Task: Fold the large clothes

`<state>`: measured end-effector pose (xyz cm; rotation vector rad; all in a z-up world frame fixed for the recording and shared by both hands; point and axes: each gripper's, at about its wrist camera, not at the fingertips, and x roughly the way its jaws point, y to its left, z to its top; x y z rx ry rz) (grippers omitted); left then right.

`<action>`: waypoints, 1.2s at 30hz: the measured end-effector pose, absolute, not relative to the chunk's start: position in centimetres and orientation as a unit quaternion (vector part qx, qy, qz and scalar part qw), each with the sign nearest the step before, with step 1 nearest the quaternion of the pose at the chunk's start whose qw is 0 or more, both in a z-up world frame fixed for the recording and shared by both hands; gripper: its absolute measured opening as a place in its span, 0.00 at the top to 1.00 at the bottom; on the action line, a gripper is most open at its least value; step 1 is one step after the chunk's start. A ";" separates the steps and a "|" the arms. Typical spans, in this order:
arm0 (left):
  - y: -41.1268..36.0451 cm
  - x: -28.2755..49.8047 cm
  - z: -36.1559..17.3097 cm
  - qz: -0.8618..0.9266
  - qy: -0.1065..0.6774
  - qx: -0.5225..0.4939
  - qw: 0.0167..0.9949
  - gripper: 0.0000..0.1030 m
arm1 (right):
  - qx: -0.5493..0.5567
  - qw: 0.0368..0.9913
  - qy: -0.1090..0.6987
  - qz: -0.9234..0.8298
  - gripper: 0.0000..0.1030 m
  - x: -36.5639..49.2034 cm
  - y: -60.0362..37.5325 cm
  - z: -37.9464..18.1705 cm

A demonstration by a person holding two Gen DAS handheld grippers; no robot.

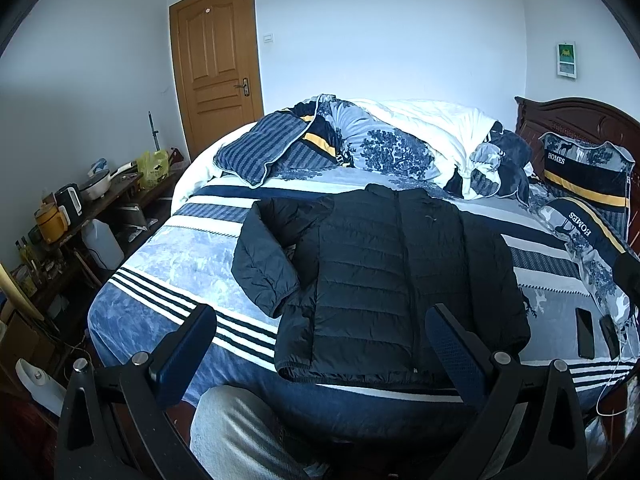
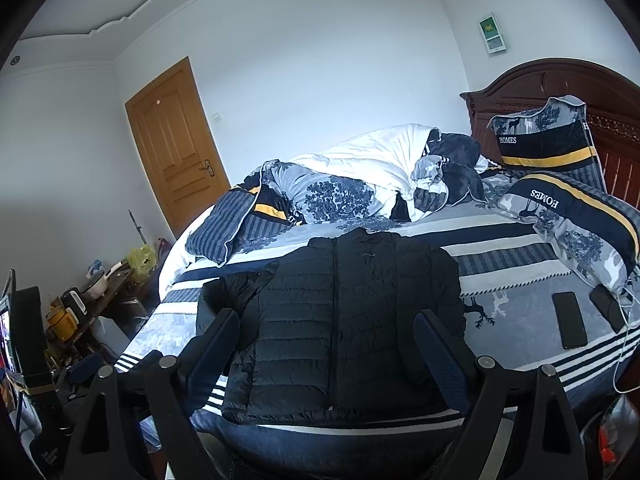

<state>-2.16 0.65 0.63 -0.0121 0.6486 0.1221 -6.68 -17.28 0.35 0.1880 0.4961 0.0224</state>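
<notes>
Both grippers are seen at the bottom of their frames, the left gripper [image 1: 320, 348] and the right gripper [image 2: 326, 344] each with fingers spread apart and nothing held. Beyond them, a black puffer jacket [image 1: 384, 280] is laid flat, front up, at frame centre on the blue striped bed [image 1: 180, 260]. Two phones [image 2: 570, 320] are seen lower right.

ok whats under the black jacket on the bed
The black puffer jacket lies flat on the blue, white-striped blanket. Anything between jacket and blanket is covered and cannot be seen.
</notes>
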 end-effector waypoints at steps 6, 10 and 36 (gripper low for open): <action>0.6 -2.1 0.7 0.060 0.318 -0.006 0.946 0.00 | 0.093 0.965 0.245 0.011 0.11 -6.6 -17.2 0.3; 0.6 -2.1 0.7 0.061 0.319 -0.005 0.946 0.00 | 0.093 0.965 0.245 0.012 0.12 -6.6 -17.2 0.3; 1.1 -1.7 -0.2 0.061 0.332 -0.008 0.941 0.00 | 0.091 0.964 0.250 0.013 0.11 -6.6 -16.6 -0.2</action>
